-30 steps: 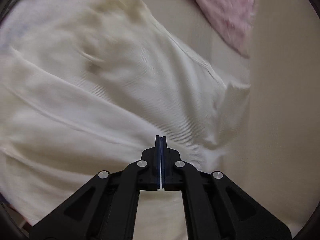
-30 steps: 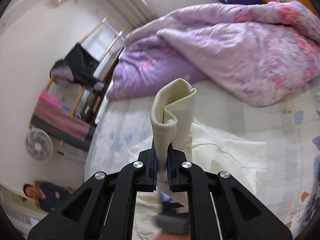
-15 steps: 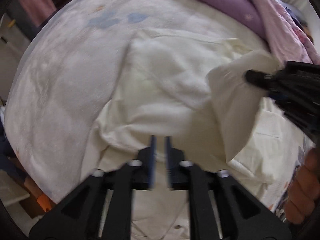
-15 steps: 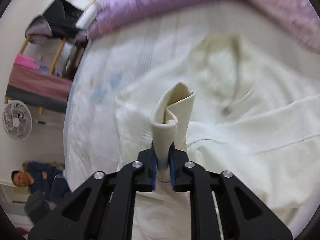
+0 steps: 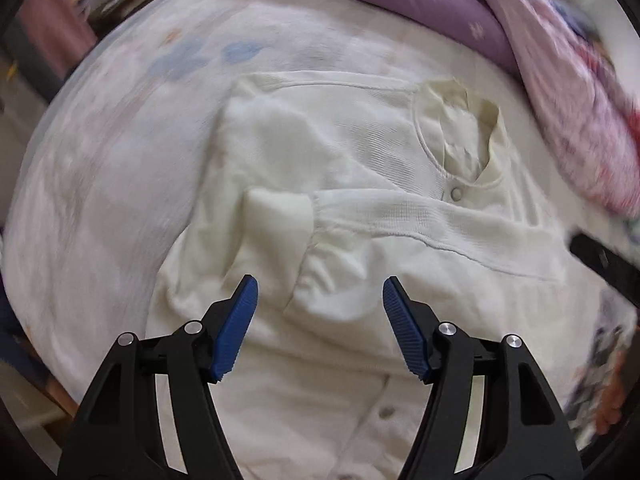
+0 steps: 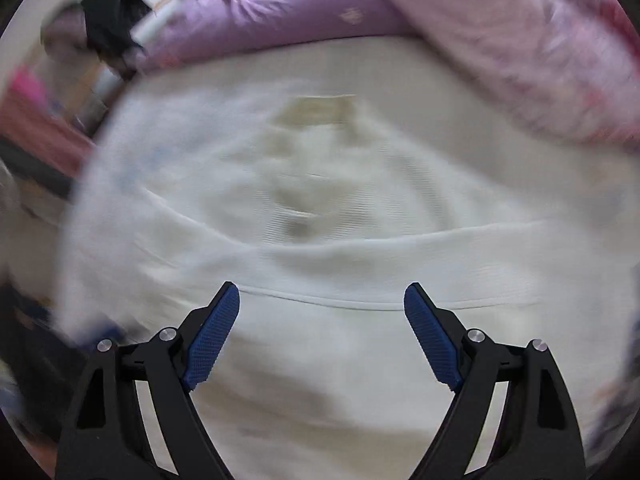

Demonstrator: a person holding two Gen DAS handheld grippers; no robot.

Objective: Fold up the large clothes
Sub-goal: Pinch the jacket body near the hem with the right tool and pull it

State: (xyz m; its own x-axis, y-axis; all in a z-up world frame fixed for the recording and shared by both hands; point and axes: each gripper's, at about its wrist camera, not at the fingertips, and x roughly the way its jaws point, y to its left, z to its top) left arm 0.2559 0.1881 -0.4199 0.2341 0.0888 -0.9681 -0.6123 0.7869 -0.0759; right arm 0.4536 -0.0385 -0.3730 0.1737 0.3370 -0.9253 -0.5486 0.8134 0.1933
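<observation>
A cream knit cardigan (image 5: 360, 168) lies flat on the bed, collar (image 5: 460, 128) toward the far right. One sleeve lies folded across its chest, with the cuff (image 5: 276, 220) at the left. My left gripper (image 5: 320, 292) is open and empty, just above the garment below the cuff. My right gripper (image 6: 322, 300) is open and empty above the same cardigan (image 6: 340, 240); that view is blurred. A black part of the right gripper (image 5: 600, 256) shows at the right edge of the left wrist view.
A pale patterned bedsheet (image 5: 120, 140) lies under the cardigan. A purple and pink quilt (image 5: 520, 28) is heaped along the far side of the bed. A rack with dark clothing (image 6: 108, 28) stands beyond the bed at the far left.
Both grippers have opened. The right gripper let go of the sleeve cuff, which now lies across the cardigan's chest. Both cameras have swung down over the garment.
</observation>
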